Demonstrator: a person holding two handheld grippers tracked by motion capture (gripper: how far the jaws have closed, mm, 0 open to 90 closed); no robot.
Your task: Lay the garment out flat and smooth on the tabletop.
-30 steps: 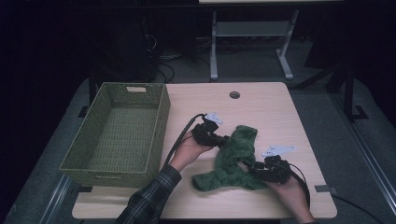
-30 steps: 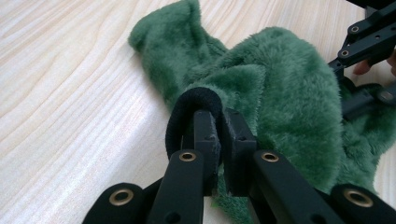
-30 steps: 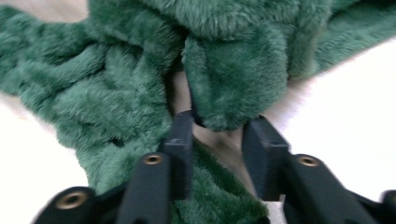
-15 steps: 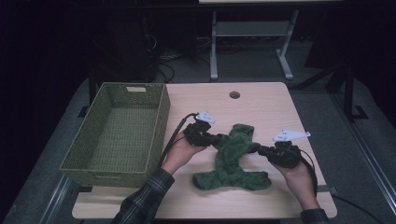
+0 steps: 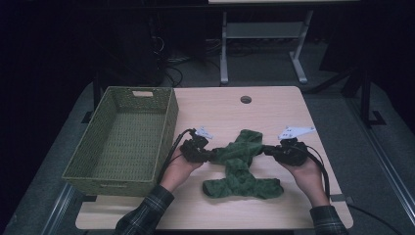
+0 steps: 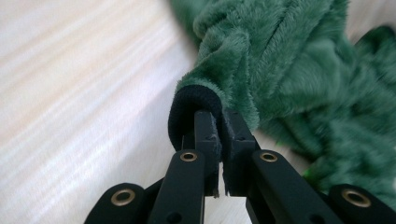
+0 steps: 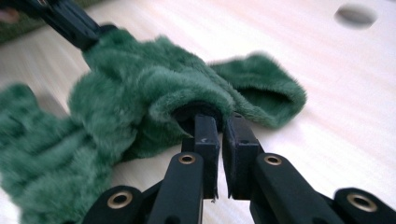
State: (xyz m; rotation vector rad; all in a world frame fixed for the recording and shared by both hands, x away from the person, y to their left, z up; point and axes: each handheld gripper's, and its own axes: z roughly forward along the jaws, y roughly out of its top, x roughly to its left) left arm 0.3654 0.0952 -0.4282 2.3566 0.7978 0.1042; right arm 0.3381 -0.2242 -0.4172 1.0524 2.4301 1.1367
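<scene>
A green fuzzy garment (image 5: 243,172) lies spread on the wooden table (image 5: 279,110). My left gripper (image 5: 210,155) is shut on a black-edged cuff (image 6: 187,105) at the garment's left end, with the plush cloth (image 6: 289,70) bunched just beyond the jaws. My right gripper (image 5: 268,151) has just been closing and now pinches another dark-lined edge of the garment (image 7: 140,84) between its jaws (image 7: 218,120). The cloth stretches between the two grippers. The left gripper (image 7: 70,21) also appears far off in the right gripper view.
A green woven basket (image 5: 169,122) stands empty at the table's left, close to my left hand. A round cable hole (image 5: 245,99) sits at the table's far middle. Bare wood lies beyond the garment. A metal frame (image 5: 264,34) stands on the floor behind.
The hands have drawn apart: the left gripper went left, the right one rose and moved away from the front edge. The garment, bunched before, is now pulled out between them.
</scene>
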